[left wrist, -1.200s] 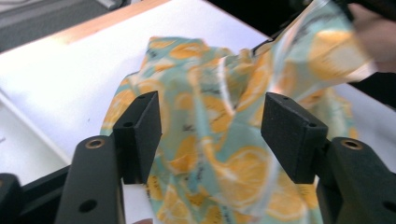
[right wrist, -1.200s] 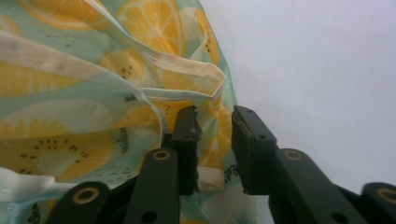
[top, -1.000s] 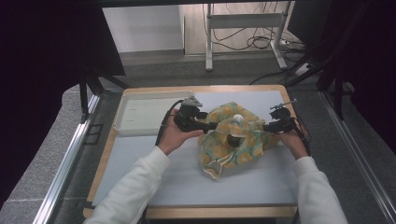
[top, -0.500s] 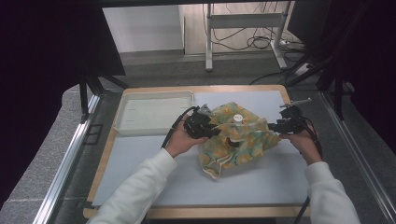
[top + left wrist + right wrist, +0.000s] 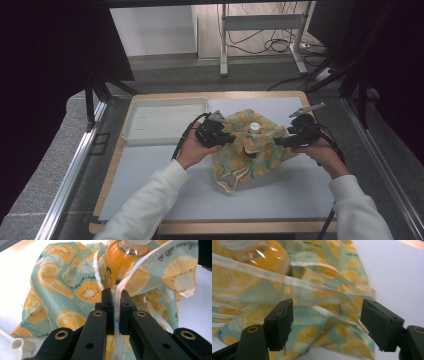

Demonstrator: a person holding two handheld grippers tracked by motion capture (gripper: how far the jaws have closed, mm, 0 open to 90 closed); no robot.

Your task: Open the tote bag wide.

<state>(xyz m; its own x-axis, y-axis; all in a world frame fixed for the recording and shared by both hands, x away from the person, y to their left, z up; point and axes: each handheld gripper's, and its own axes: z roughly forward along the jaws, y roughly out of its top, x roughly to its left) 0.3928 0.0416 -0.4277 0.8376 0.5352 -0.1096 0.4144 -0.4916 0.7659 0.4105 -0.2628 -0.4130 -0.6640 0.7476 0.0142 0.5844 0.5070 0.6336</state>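
Note:
A cloth printed with orange and lemon slices (image 5: 250, 155) lies bunched on the white mat around an upright bottle of orange juice (image 5: 255, 128) with a white cap. My left gripper (image 5: 227, 138) is at the cloth's left side; its jaws have just been closing and are shut on the cloth's white hem (image 5: 115, 293), with the bottle (image 5: 125, 260) right behind. My right gripper (image 5: 281, 142) is at the cloth's right side. Its jaws (image 5: 327, 317) have just been opening and stand wide apart, with the cloth (image 5: 324, 337) in front of them and untouched.
A shallow white tray (image 5: 165, 120) sits at the back left of the mat, just left of my left hand. The mat (image 5: 150, 180) lies on a wooden board with metal rails along both sides. Cables trail from both grippers.
My left gripper moved right onto the cloth's edge and shut on it. My right gripper let go of the cloth, opened and rose slightly away to the right. The bottle cap became uncovered.

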